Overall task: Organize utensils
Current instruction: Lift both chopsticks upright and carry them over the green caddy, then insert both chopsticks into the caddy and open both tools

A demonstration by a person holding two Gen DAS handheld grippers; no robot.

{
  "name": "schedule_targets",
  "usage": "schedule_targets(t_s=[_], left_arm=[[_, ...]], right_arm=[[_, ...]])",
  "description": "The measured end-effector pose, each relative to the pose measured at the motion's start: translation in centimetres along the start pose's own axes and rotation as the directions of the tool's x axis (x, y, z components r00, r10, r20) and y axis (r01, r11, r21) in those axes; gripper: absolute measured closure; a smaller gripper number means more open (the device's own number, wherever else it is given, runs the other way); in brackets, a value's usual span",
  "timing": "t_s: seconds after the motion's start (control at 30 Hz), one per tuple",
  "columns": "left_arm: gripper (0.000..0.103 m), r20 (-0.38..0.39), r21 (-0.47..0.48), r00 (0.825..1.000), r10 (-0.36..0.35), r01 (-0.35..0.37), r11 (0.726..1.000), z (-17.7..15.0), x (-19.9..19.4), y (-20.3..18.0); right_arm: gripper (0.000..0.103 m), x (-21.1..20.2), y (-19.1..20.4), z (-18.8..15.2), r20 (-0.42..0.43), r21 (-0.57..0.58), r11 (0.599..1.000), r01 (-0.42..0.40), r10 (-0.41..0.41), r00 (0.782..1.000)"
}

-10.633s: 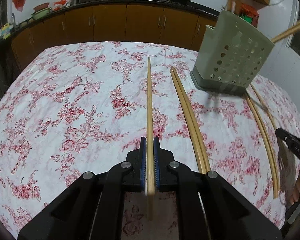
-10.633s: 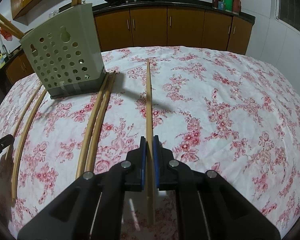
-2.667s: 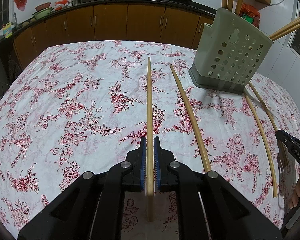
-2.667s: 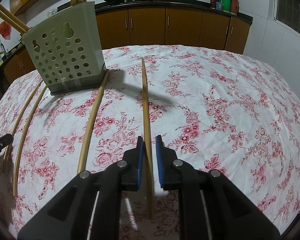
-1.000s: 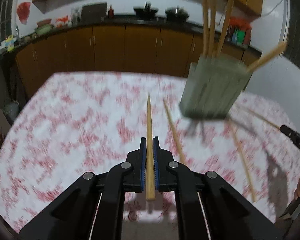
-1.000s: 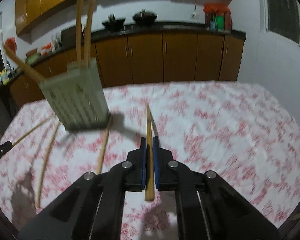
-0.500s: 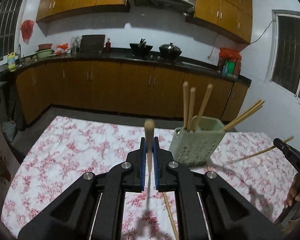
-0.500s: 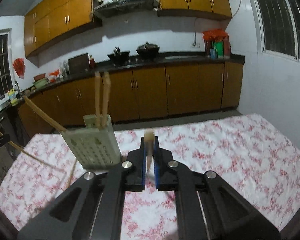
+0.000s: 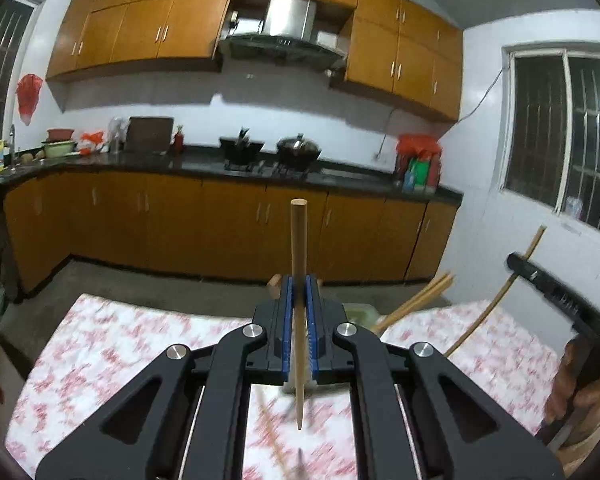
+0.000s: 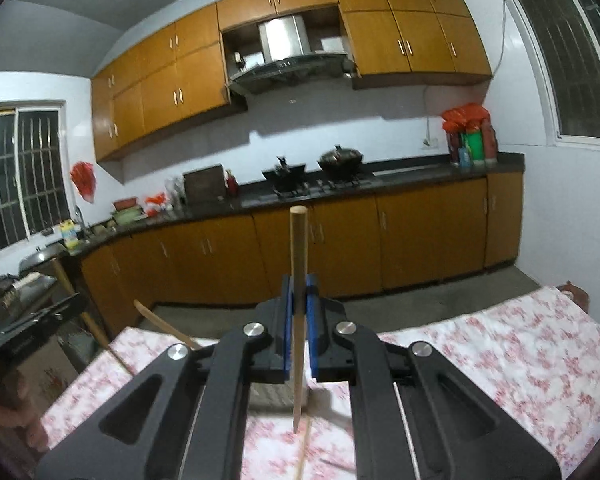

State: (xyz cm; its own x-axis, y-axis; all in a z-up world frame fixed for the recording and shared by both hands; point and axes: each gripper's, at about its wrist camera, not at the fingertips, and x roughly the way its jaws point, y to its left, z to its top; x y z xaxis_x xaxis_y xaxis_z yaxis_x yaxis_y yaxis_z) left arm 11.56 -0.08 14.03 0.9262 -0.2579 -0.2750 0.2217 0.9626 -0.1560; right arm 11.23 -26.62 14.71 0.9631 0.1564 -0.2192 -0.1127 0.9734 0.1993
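My left gripper (image 9: 299,296) is shut on a long wooden chopstick (image 9: 298,248), held upright high above the table with its thick end up. My right gripper (image 10: 299,294) is shut on another wooden chopstick (image 10: 298,248), held the same way. The green perforated utensil holder (image 9: 362,315) is mostly hidden behind the left gripper; chopsticks (image 9: 418,298) lean out of it. In the right wrist view its base (image 10: 276,396) shows below the fingers and one chopstick (image 10: 162,324) leans out. A loose chopstick (image 10: 303,448) lies on the cloth.
The table has a white cloth with red flowers (image 9: 112,340). The right gripper's body and the hand on it (image 9: 572,320) are at the right edge of the left wrist view. Kitchen cabinets and a countertop (image 10: 380,184) with woks stand behind the table.
Both grippers have lifted their chopsticks off the cloth and tilted them upright. They have risen higher above the utensil holder, which has slipped below and behind the fingers.
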Motion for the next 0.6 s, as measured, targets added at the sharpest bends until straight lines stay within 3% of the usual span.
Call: schedule_targets(t_s=[0.27, 0.43, 0.6], left_arm=[[0.096, 0.198, -0.018, 0.98, 0.011, -0.008, 1.0, 3.7, 2.0, -2.7], [0.096, 0.231, -0.044, 0.972, 0.036, -0.027, 0.999, 3.5, 4.0, -2.5], [0.096, 0.212, -0.049, 0.976, 0.057, -0.048, 0.998, 2.4, 6.0, -2.0]], right_arm=[[0.095, 1.2, 1.9, 2.7, 0.142, -0.002, 1.0, -0.024, 0.024, 0.99], [0.095, 3.9, 2.1, 3.2, 0.186, 0.002, 1.0, -0.002, 0.001, 0.983], [0.095, 7.2, 2.4, 2.1, 0.148, -0.008, 1.0, 0.006, -0.005, 0.989]])
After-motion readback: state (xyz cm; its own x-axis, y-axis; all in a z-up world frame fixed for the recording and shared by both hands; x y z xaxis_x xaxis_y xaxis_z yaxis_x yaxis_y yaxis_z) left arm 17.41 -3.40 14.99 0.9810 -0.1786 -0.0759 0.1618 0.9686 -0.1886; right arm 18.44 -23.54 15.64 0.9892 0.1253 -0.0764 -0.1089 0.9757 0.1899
